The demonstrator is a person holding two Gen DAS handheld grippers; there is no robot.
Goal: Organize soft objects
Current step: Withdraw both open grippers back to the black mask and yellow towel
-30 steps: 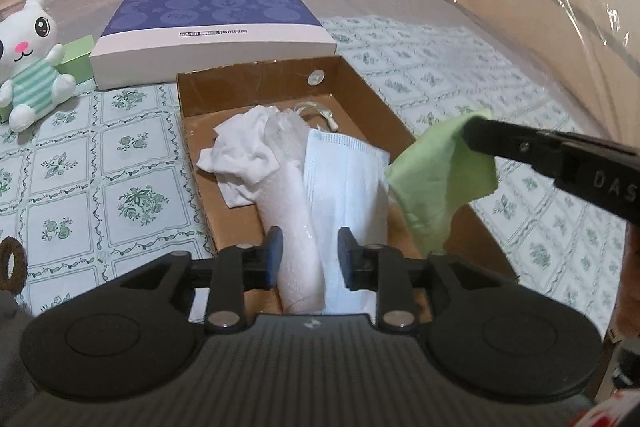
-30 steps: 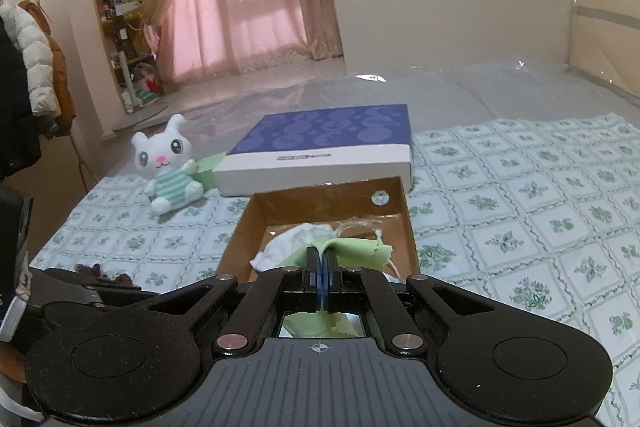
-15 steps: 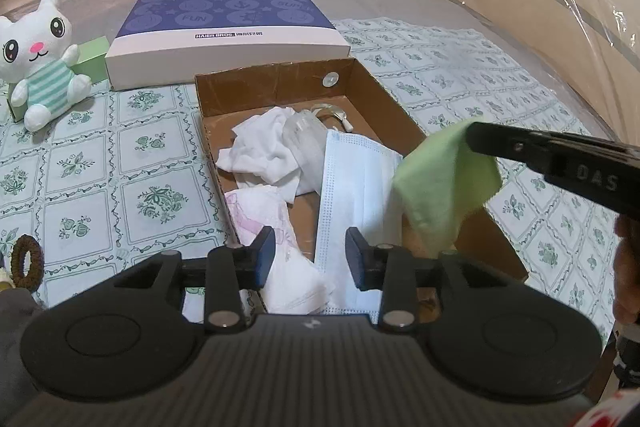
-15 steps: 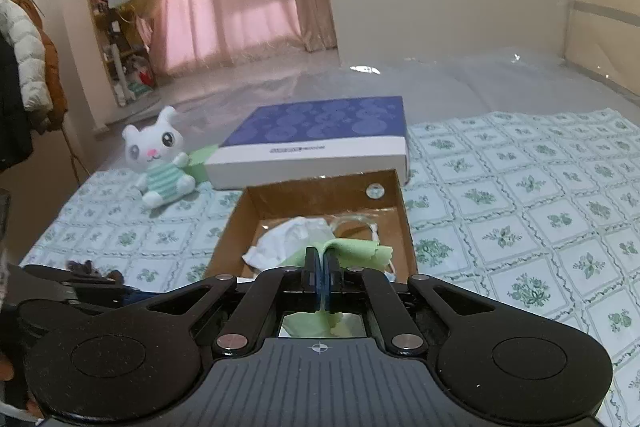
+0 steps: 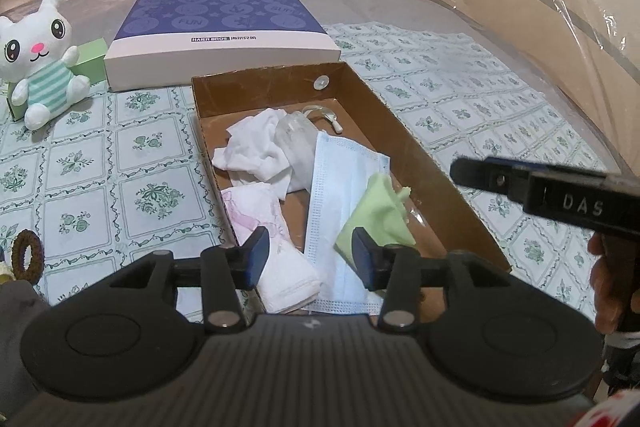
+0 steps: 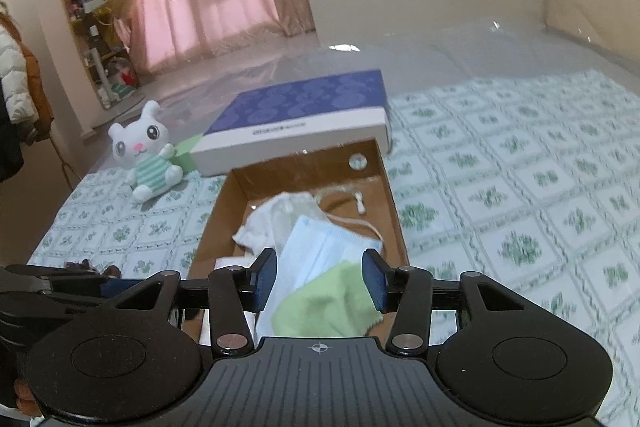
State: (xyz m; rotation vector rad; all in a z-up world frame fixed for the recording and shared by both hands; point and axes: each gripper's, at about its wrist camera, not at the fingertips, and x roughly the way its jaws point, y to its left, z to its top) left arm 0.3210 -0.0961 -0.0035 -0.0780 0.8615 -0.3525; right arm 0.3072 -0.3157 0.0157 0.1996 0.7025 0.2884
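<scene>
Four soft things lie in the brown box (image 5: 432, 163): a white cloth (image 5: 256, 147), a pink-printed towel (image 5: 276, 251), a blue mask (image 5: 340, 195) running lengthwise along it, and the green cloth (image 5: 376, 215). A second ago that cloth hung pinched in my right claw (image 6: 320, 281); its jaws have just opened and it lies on the mask near the box's right wall. My left claw (image 5: 308, 259) has been widening too, empty, over the box's near end.
</scene>
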